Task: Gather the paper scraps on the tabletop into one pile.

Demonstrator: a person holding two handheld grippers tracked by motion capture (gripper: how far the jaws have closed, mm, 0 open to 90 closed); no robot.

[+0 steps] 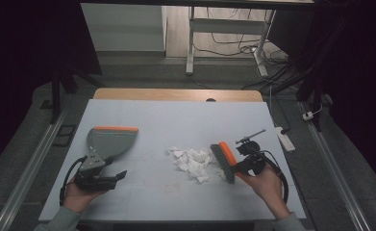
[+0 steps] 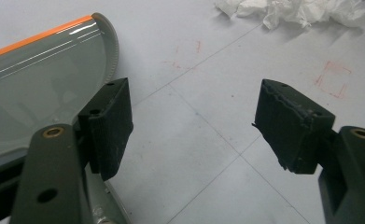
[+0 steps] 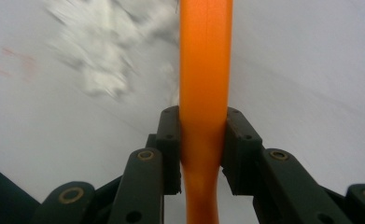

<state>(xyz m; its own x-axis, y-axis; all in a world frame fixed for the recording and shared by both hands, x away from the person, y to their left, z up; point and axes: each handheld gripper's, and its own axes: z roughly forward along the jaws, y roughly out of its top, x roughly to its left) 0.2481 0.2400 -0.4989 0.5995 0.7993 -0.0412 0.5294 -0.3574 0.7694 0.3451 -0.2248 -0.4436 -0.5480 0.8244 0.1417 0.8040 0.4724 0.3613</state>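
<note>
The work surface is a pale grey board (image 1: 176, 115) laid over a wooden table (image 1: 176, 94), whose bare edge shows at the far side. Beyond it stands a white-legged desk frame (image 1: 191, 43) on grey carpet (image 1: 142, 72), with loose black cables (image 1: 233, 45) trailing beneath. A white power strip (image 1: 285, 138) lies on the floor. Metal rails (image 1: 27, 173) flank the table. The room's sides are dark.
</note>
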